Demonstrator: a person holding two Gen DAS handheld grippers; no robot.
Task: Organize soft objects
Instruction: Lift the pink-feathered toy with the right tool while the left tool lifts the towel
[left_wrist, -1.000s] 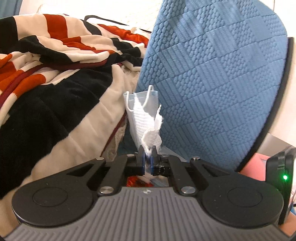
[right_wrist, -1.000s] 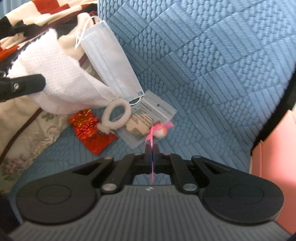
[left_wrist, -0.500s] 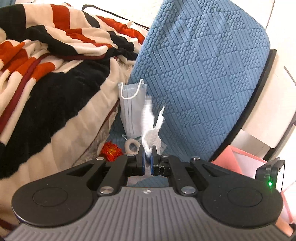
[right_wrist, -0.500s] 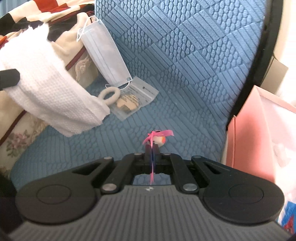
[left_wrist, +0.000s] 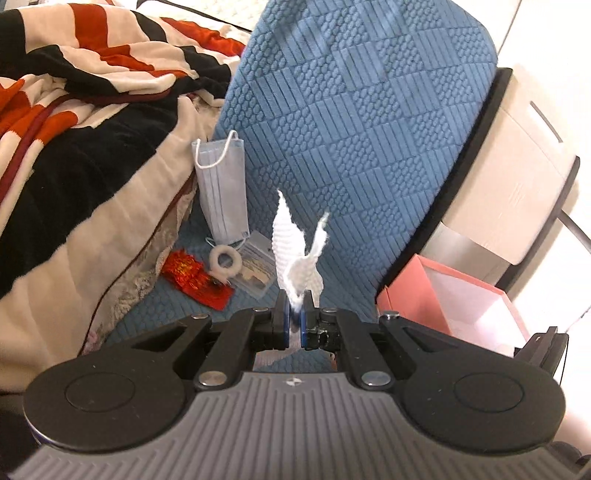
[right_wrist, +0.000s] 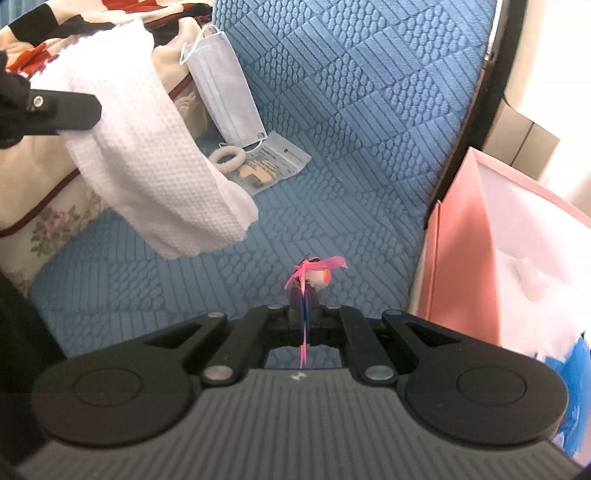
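While left gripper (left_wrist: 294, 320) pinches a waffle-textured white cloth (right_wrist: 155, 155), right gripper (right_wrist: 303, 295) is clamped on a thin pink ribbon (right_wrist: 303, 325) over the quilted blue cushion (right_wrist: 351, 110).

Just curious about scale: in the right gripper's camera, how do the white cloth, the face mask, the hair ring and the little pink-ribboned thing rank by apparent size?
1. white cloth, though nearness inflates it
2. face mask
3. hair ring and pink-ribboned trinket: too alike to rank

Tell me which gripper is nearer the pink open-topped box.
Right. The right gripper, shut on a pink-ribboned trinket, is just beside the pink box; the left gripper, holding white cloth, sits farther away over the blue cushion.
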